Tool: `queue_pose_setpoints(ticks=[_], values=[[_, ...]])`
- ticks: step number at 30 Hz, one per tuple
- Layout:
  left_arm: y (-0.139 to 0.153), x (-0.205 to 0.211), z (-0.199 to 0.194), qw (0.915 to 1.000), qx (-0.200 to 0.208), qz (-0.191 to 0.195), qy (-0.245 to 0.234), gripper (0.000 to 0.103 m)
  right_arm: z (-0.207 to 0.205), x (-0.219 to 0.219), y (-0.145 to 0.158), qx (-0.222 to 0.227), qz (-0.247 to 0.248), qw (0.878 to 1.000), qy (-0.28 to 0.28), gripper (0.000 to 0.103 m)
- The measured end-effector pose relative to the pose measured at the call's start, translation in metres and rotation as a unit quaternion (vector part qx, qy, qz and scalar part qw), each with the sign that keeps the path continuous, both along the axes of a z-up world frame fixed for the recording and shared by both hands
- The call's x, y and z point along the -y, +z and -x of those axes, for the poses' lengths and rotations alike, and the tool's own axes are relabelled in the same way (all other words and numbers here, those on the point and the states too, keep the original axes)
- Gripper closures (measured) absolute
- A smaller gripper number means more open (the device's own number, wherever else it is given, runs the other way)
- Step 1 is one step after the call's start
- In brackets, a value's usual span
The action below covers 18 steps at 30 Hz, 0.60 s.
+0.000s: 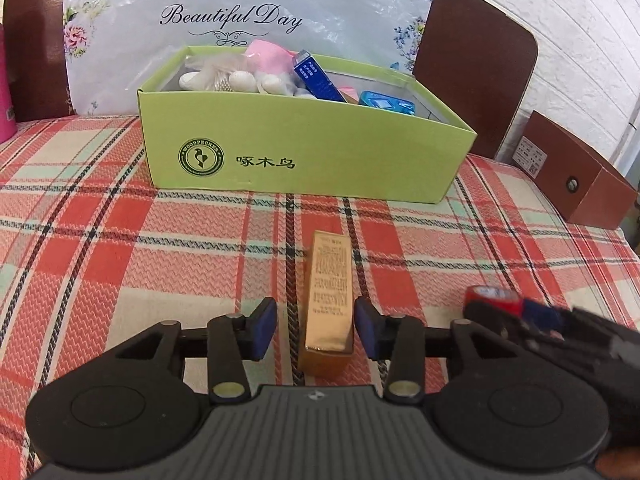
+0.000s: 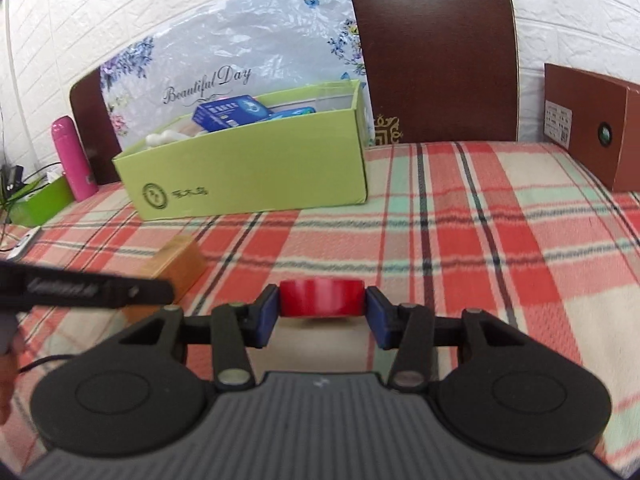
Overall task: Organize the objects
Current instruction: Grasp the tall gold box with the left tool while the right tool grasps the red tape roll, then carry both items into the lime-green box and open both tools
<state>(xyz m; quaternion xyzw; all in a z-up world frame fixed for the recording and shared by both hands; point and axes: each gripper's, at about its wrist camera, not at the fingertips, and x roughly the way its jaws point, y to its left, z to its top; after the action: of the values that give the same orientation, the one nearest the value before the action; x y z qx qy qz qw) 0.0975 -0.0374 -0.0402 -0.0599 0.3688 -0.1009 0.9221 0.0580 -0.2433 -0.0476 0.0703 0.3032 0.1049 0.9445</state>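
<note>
A gold box (image 1: 328,300) lies lengthwise on the plaid cloth between the fingers of my left gripper (image 1: 316,328), which is open with gaps on both sides. It also shows in the right wrist view (image 2: 176,264). My right gripper (image 2: 322,312) is shut on a red tape roll (image 2: 322,298), held just above the cloth; the roll also shows in the left wrist view (image 1: 494,296). A green open box (image 1: 304,148) stands at the back, holding white and pink items, a blue carton (image 1: 316,78) and a blue tin. It appears in the right wrist view (image 2: 248,168) too.
A floral "Beautiful Day" bag (image 1: 232,12) and a brown headboard (image 2: 436,56) stand behind the green box. A brown box (image 1: 576,176) sits at the right edge. A pink bottle (image 2: 72,156) and a small green box (image 2: 40,200) are at the far left.
</note>
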Motion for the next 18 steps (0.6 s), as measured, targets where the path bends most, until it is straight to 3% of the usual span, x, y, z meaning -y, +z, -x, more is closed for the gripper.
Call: queue_pose_setpoints(ticks=[8,10,18], values=[[0.002,0.004,-0.005,0.9998,-0.003,0.004,-0.02,0.066,0.015,-0.008,0.007,0.004,-0.004,1.0,0.014,0.057],[0.002,0.005,-0.005,0.9996,-0.005,0.0,-0.028,0.076,0.015,-0.01,0.01,0.009,-0.003,1.0,0.018,0.057],[0.02,-0.002,0.002,0.999,0.008,0.016,-0.042,0.078,0.014,-0.014,0.024,0.03,0.0,0.999,0.027,0.057]])
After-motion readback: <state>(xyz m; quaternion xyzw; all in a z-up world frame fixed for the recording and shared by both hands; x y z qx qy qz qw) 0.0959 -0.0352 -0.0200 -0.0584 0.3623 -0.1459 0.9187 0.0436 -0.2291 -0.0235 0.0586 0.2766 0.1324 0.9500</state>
